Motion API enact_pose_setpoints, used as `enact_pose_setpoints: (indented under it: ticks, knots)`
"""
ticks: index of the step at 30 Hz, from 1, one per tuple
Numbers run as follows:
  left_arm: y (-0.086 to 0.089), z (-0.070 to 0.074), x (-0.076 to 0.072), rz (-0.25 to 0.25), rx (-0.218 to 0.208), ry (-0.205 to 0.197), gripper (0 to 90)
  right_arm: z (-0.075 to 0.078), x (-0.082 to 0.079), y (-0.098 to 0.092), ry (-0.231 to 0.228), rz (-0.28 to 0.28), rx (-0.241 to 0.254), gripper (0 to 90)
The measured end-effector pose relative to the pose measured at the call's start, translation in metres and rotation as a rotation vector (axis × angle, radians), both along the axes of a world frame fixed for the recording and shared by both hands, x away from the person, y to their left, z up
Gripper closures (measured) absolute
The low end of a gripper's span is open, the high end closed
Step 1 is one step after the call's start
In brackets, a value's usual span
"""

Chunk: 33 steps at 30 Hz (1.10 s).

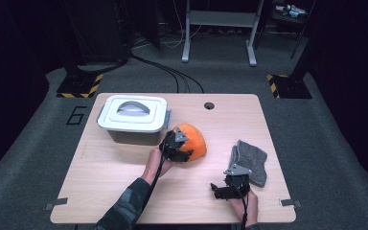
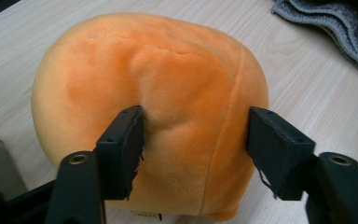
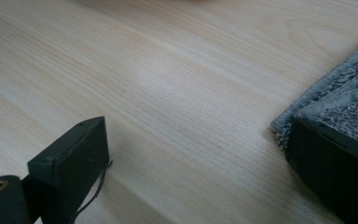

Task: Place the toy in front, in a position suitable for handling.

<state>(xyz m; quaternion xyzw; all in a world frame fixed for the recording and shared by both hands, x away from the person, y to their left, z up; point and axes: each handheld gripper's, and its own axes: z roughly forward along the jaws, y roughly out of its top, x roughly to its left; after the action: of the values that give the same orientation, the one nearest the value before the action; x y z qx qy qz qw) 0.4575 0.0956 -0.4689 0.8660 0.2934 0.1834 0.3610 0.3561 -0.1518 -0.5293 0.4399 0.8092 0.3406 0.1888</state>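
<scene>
An orange plush toy (image 1: 195, 138) lies in the middle of the wooden table (image 1: 115, 187). My left gripper (image 1: 177, 146) comes at it from the near left side. In the left gripper view its two black jaws straddle the toy (image 2: 168, 70), the pads dent the fabric, and a crease runs between them (image 2: 196, 121). A folded grey cloth (image 1: 251, 160) lies to the right. My right gripper (image 1: 226, 188) rests low at the cloth's near left corner. Its jaws stand wide apart over bare wood (image 3: 196, 135), and the right-hand jaw lies against the cloth's edge (image 3: 340, 102).
A white-lidded storage box (image 1: 133, 115) with a grey handle stands at the back left, close behind the toy. A cable hole (image 1: 209, 105) sits near the far edge. The grey cloth (image 2: 335, 28) also lies beyond the toy in the left gripper view.
</scene>
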Motion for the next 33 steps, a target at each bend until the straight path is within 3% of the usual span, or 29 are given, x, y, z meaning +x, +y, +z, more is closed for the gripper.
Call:
enact_pose_setpoints:
  ticks: [9, 14, 20, 33]
  knots:
    - [-0.001, -0.006, 0.000, -0.014, -0.007, 0.009, 65.7, 0.000, 0.000, 0.001, 0.003, -0.005, 0.006, 5.2]
    - [-0.002, -0.007, -0.002, -0.004, -0.003, -0.009, 71.6, 0.000, 0.000, 0.001, 0.003, -0.003, 0.005, 5.2]
    - [-0.002, -0.003, -0.008, 0.030, -0.022, -0.046, 75.3, 0.000, 0.000, 0.001, 0.003, -0.004, 0.006, 5.2]
    - [0.008, 0.014, -0.024, 0.095, -0.055, -0.076, 77.4, 0.000, 0.000, 0.001, 0.001, -0.003, 0.004, 5.2]
